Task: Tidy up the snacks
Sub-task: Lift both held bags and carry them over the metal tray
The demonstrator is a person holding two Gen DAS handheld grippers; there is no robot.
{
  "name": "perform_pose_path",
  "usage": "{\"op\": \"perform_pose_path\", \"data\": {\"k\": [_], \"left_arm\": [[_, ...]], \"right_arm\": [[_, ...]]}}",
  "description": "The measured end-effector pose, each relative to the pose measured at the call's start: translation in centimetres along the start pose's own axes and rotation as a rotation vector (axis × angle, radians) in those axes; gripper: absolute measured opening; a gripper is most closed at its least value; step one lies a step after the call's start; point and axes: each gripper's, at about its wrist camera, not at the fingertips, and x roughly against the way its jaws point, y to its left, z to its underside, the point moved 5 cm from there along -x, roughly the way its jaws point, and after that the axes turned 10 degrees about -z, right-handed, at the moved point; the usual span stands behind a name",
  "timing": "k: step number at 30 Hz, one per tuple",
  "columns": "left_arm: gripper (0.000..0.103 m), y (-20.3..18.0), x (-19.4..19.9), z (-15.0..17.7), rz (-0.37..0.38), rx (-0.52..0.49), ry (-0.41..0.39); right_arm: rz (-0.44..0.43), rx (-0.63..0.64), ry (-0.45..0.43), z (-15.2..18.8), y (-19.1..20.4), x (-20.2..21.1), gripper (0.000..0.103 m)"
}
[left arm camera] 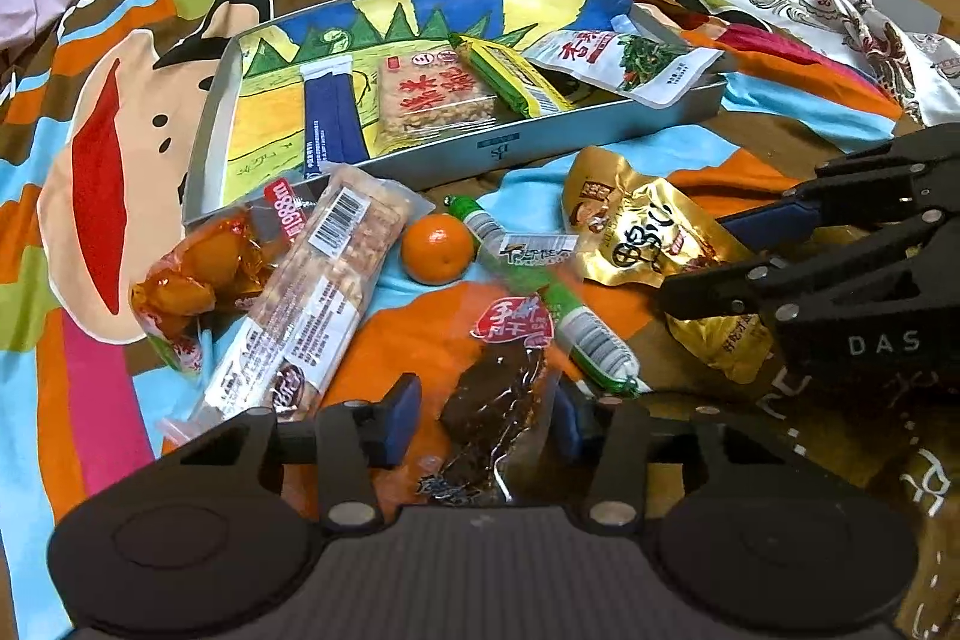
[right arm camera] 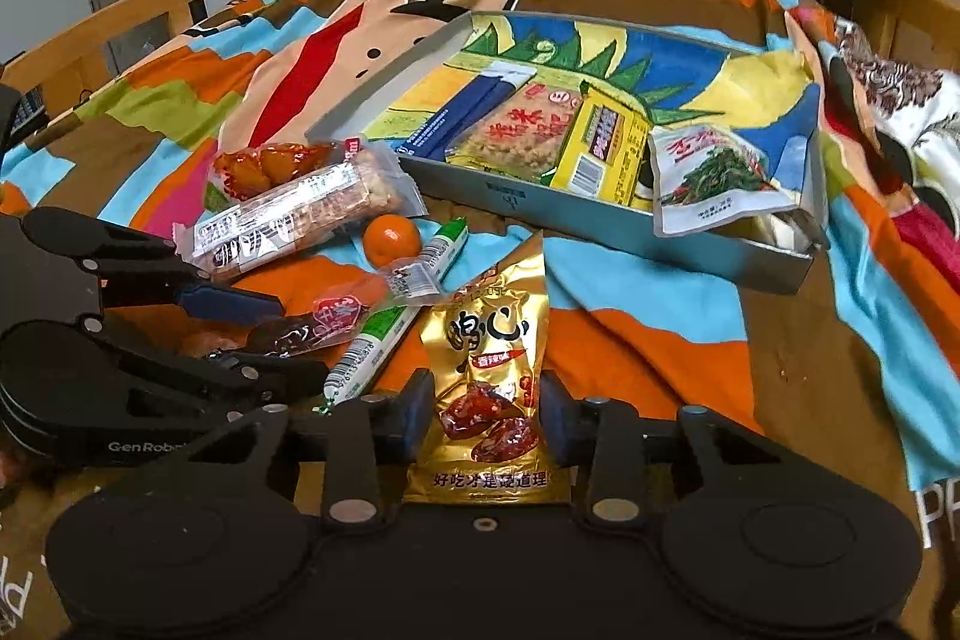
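Left wrist view: left gripper (left arm camera: 489, 427) low over the cartoon-print bedspread (left arm camera: 108, 280), blue pads on either side of a clear pouch of dark dried meat with a red label (left arm camera: 495, 400). Right pad against the pouch edge, left pad a little apart; firm grip or not, cannot tell. Just beyond: a green sausage stick (left arm camera: 576, 334), a second green stick (left arm camera: 480, 220) behind it, a mandarin (left arm camera: 437, 248) between them and a long clear peanut-bar packet (left arm camera: 318, 292). Orange-wrapped snack pouch (left arm camera: 198, 274) at far left, partly under the bar. Grey tray with a drawn paper liner (left arm camera: 210, 130) farther back, holding blue sachets (left arm camera: 330, 112), a rice-cracker pack (left arm camera: 432, 100), a yellow-green bar (left arm camera: 510, 79) and a white pickled-vegetable pouch (left arm camera: 630, 61). Right gripper (left arm camera: 708, 256) entering from the right, fingers astride a gold pouch (left arm camera: 636, 232).

Right wrist view: right gripper (right arm camera: 486, 418) straddling the gold pouch (right arm camera: 486, 370), pouch lying lengthwise between the blue pads, both pads just beside its edges; pressing or not, unclear. Left gripper (right arm camera: 264, 328) at the left, around the dark meat pouch (right arm camera: 318, 328). Green sausage stick (right arm camera: 372, 352) between the two pouches, mandarin (right arm camera: 391, 236) and peanut-bar packet (right arm camera: 300, 214) behind. Tray (right arm camera: 600, 232) upper right, near wall facing the camera, white pouch (right arm camera: 714, 172) leaning over that wall.
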Motion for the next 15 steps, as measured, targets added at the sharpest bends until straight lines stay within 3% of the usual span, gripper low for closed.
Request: {"op": "perform_pose_path", "data": {"k": [8,15], "left_arm": [[0.048,-0.2,2.0,0.1,-0.022,0.064,-0.031],[0.047,-0.5,4.3,-0.2,-0.040,0.105,-0.081]], "right_arm": [[0.080,0.150,-0.043,0.2,2.0,1.4,0.038],[0.130,0.201,-0.111,-0.3,2.8,2.9,0.038]]}}
